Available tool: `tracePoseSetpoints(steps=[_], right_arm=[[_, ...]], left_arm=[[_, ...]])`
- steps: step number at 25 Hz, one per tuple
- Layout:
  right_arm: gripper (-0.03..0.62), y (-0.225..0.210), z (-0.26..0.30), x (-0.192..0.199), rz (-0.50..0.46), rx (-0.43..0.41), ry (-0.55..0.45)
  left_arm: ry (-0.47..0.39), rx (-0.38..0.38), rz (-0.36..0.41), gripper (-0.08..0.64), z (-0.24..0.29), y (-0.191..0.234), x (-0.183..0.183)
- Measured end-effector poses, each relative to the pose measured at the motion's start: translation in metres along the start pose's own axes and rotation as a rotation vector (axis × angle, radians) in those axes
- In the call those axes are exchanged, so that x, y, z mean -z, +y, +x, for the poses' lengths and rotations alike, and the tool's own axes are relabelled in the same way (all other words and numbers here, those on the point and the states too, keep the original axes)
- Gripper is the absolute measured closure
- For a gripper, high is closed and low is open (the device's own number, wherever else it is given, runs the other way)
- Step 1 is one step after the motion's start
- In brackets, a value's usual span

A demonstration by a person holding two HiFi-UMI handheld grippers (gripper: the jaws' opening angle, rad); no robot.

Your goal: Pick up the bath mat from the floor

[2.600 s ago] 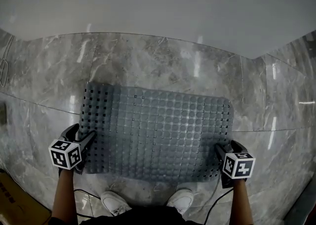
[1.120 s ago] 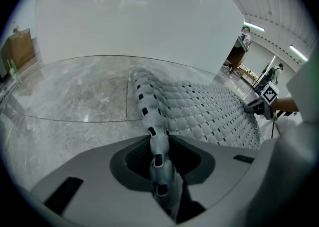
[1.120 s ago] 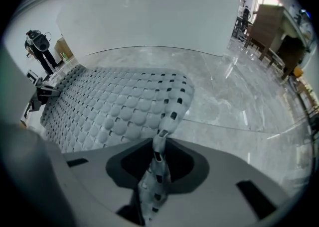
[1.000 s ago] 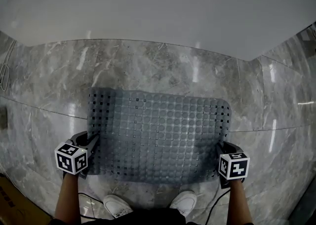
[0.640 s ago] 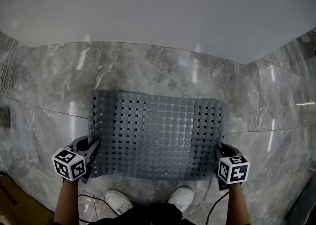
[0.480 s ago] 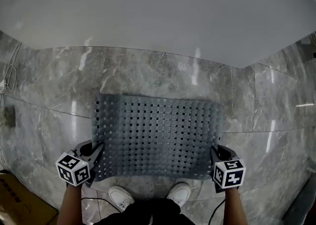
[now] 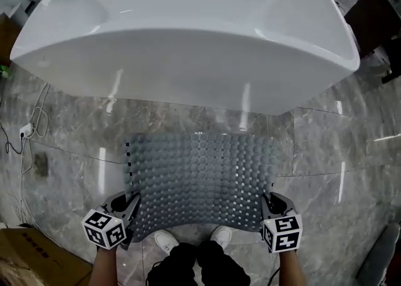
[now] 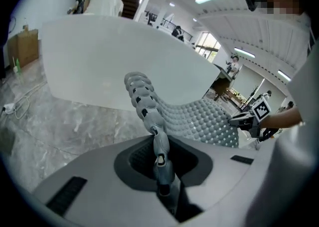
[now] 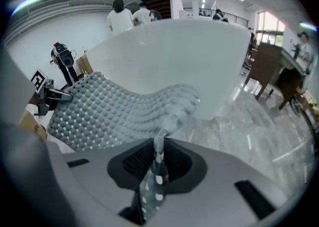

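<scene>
Jaws of left gripper [image 7: 133,205] and right gripper [image 7: 268,202] pinched on the 2 near corners of the grey bath mat [image 7: 200,175]. Head view: forearms low and parallel, mat held up, bowed, above the marble floor [image 7: 326,147] before a white bathtub [image 7: 188,34]. Left gripper view: studded edge clamped, sheet sagging toward the other gripper. Right gripper view: perforated corner clamped, people [image 9: 119,19] beyond the tub.

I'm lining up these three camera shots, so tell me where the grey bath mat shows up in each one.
Head view: bath mat at lower centre, held up below the bathtub.
Left gripper view: bath mat from centre to right, its edge running down into the jaws.
Right gripper view: bath mat from left to centre, its edge clamped in the jaws.
Shared landmark: the white bathtub behind it.
</scene>
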State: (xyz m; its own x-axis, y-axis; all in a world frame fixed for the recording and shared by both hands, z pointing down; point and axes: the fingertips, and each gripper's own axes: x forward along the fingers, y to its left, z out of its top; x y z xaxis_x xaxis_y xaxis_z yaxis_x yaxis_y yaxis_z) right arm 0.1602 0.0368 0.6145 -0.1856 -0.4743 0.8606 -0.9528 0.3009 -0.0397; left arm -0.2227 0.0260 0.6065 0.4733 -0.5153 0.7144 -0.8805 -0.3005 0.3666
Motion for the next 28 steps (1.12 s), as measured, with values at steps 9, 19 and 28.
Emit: tracePoseSetpoints(steps=[9, 19, 28], right_arm=[[0.522, -0.024, -0.213, -0.162, -0.022, 0.084, -0.209], [0.521, -0.057, -0.414, -0.279, -0.017, 0.183, -0.449], [0.522, -0.045, -0.537, -0.344, -0.006, 0.251, -0.698]], left_arm=[[-0.162, -0.021, 0.115, 0.502, -0.151, -0.105, -0.197], [-0.369, -0.021, 0.212, 0.503, -0.296, -0.196, -0.347], [-0.602, -0.04, 0.288, 0.503, -0.391, -0.248, -0.429]])
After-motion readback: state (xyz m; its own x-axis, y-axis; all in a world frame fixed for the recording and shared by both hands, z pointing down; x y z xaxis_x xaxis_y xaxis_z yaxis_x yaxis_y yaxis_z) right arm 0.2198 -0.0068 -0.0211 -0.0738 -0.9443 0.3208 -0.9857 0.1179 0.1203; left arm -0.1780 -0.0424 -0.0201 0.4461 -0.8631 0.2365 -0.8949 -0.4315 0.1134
